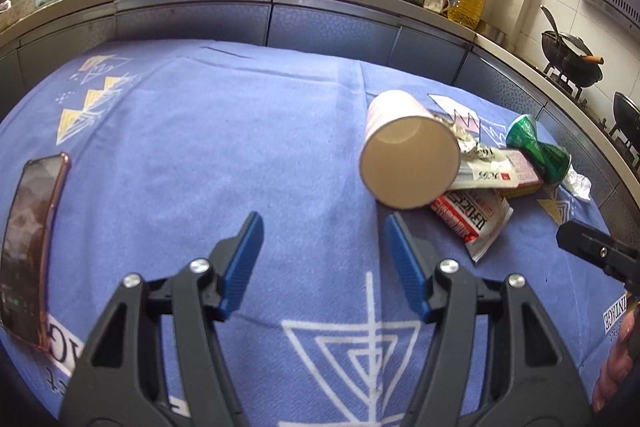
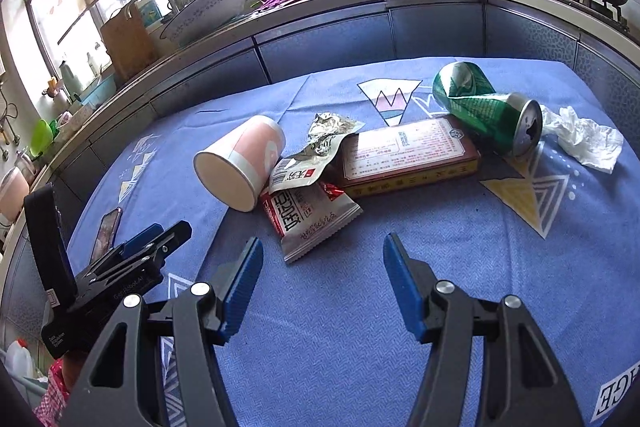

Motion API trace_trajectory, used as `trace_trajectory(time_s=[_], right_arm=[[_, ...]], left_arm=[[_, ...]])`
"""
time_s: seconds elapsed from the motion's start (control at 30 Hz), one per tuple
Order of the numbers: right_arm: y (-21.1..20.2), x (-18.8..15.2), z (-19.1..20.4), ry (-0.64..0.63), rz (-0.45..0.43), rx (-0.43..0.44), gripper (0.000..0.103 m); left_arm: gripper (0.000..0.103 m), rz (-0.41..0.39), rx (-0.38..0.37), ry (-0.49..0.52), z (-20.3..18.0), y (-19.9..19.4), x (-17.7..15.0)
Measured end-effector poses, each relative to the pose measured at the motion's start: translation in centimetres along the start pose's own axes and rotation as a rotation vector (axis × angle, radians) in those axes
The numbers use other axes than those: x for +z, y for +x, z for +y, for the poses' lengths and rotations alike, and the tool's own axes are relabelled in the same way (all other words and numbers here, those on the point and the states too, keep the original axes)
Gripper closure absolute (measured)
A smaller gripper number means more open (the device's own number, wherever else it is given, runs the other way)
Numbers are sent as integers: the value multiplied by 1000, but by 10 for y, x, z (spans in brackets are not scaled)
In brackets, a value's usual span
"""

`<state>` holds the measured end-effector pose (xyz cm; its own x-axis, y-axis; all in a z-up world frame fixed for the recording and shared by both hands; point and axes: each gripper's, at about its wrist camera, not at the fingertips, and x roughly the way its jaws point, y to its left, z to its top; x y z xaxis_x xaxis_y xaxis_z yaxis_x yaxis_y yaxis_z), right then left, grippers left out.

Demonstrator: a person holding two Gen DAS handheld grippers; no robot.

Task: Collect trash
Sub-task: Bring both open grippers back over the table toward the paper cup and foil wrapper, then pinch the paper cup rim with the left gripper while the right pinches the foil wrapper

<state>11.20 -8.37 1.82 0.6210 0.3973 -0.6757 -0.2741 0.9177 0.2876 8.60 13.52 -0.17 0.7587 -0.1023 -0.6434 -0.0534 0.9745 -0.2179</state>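
the left gripper [image 1: 323, 259] is hovering over the blue patterned tablecloth [image 1: 224, 147] with its jaws standing apart and nothing between the blue pads; only bare cloth is lying in the gap. the trash is lying ahead of it at about one to two o'clock: a pink paper cup [image 1: 408, 155] is resting on its side, mouth facing the camera, just beyond the right-hand pad and apart from it. behind the cup a silver wrapper [image 1: 484, 163], a red-and-white snack packet [image 1: 472, 215], a flat maroon box [image 1: 524, 171], a crushed green can [image 1: 540, 147] and a crumpled white tissue [image 1: 578, 185] are lying in a close cluster. a phone [image 1: 32, 239] is lying at nine o'clock near the cloth's edge. the right gripper [image 2: 323, 267] is likewise hovering with its jaws released and empty. in its view the snack packet [image 2: 308, 223] is lying at twelve o'clock, just beyond the left-hand pad, not touching; the cup [image 2: 240, 163] is at eleven o'clock, the silver wrapper [image 2: 316, 151] overlapping the packet, the box [image 2: 408, 155] at one o'clock, and the can [image 2: 488, 111] and tissue [image 2: 584, 139] at two o'clock, touching each other. the packet, wrapper and box are carrying printed characters, too distorted to read. on the cloth, partial black lettering reading "ge" is showing upside down at the right view's five o'clock corner. a wok [image 1: 572, 55] is sitting on the stove, and bottles are crowding the counter behind.
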Motion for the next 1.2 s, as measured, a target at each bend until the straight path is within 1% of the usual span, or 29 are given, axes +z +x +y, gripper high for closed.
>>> trace_trajectory(time_s=[0.07,0.13,0.2,0.33,0.37,0.43,0.5,0.53,0.57,0.6,0.67,0.77,0.9,1.0,1.1,1.2], right_arm=[[4,10,-4,35,7,36,52],[10,21,-8,73,8,66,55],[19,31,-13,110,15,85,58],[40,45,-28,208,67,143,69],[45,47,-31,226,80,150,72],[53,50,-37,261,105,173,78],[61,51,-39,275,123,189,84],[64,51,-38,276,136,201,91],[65,52,-37,276,144,212,93],[64,52,-36,272,141,220,94],[55,53,-33,257,116,232,100],[32,54,-30,233,64,233,103],[-3,47,-27,187,8,222,103],[-25,35,-30,177,-10,215,103],[-47,21,-40,173,-40,184,103],[-65,9,-55,193,-67,147,103]], left_arm=[[42,-11,-4,15,-4,3,8],[42,-18,-1,35,-8,9,15],[46,-14,-7,47,-12,15,21],[54,2,-19,73,-19,28,29],[58,10,-17,78,-21,32,30],[69,26,-26,78,-22,37,30],[91,40,-36,79,-23,42,30],[95,47,-40,78,-24,44,30],[98,50,-41,75,-24,45,30],[99,47,-39,73,-23,45,30],[100,42,-47,70,-23,41,30],[100,20,-57,64,-21,27,31],[101,-12,-81,44,-18,1,28],[101,-40,-105,37,-18,-22,24],[101,-61,-128,38,-24,-40,23],[101,-65,-161,49,-37,-51,21]])
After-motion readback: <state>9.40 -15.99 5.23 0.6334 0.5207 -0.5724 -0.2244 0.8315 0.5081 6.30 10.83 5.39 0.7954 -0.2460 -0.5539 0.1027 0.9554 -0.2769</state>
